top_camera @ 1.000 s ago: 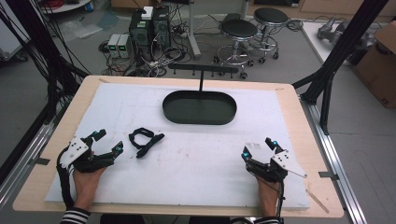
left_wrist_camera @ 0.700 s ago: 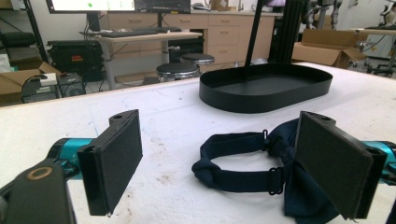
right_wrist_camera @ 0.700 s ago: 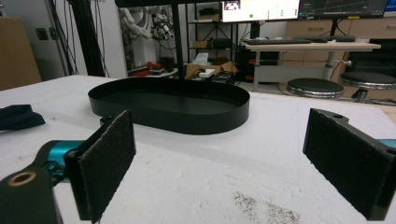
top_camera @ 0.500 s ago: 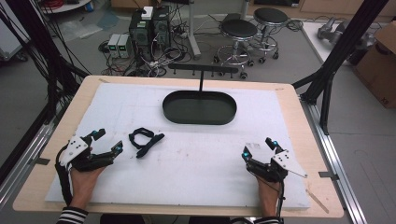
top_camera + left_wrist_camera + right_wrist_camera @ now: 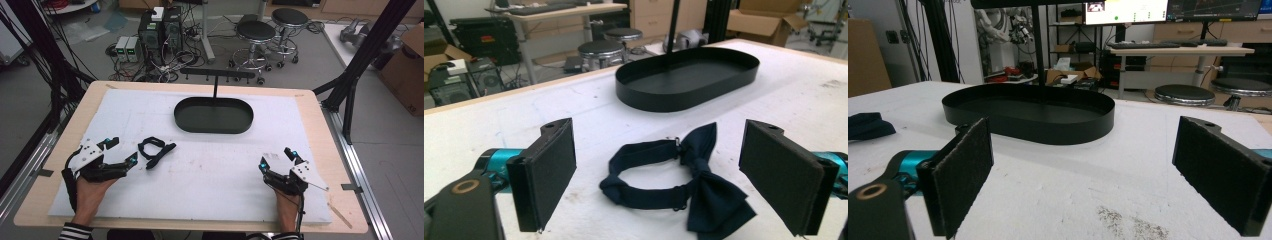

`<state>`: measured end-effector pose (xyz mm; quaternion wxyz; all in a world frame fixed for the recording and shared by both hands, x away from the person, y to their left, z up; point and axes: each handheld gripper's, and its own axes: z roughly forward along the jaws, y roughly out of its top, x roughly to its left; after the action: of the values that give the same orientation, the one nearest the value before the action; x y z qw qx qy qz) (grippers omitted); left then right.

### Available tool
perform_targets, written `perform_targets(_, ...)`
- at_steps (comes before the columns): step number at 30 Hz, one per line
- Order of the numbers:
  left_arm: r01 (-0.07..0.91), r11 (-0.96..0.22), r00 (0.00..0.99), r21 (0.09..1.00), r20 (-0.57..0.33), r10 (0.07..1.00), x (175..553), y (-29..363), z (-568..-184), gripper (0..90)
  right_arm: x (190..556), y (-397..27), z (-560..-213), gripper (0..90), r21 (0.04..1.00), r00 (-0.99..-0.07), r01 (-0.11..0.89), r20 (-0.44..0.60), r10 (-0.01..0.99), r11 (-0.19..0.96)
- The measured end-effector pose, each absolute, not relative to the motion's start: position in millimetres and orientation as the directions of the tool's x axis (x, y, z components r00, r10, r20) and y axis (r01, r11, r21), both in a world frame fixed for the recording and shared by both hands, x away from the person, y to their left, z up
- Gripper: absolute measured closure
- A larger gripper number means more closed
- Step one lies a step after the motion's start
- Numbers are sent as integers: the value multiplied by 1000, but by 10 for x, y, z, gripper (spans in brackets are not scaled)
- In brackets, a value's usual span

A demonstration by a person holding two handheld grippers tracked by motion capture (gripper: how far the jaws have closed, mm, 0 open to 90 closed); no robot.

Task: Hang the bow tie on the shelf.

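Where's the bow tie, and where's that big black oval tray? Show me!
bow tie [image 5: 716, 200]: left gripper view, on the front wing of the bow.
black oval tray [image 5: 214, 129]: high view, on the near rim wall.

A wooden desk carries a white mat and stands on a grey floor. Beyond its far edge are two round black stools, computer towers and tangled cables. Black frame struts rise at both sides. A cardboard box sits at the right. A far table bears a keyboard, with monitors above.
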<state>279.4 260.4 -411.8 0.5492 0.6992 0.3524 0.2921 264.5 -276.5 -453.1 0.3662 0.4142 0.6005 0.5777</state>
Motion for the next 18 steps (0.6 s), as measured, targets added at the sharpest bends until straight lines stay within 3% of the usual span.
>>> perform_targets(13,317,-339,688,886,31,725,2844,2288,-4020,155,2641,-2765,-4532,84,997,-390,77,46,920,-17)
perform_targets(18,322,-377,694,869,54,717,2870,2205,-3998,155,2637,-2765,-4532,84,997,-391,79,51,919,-21)
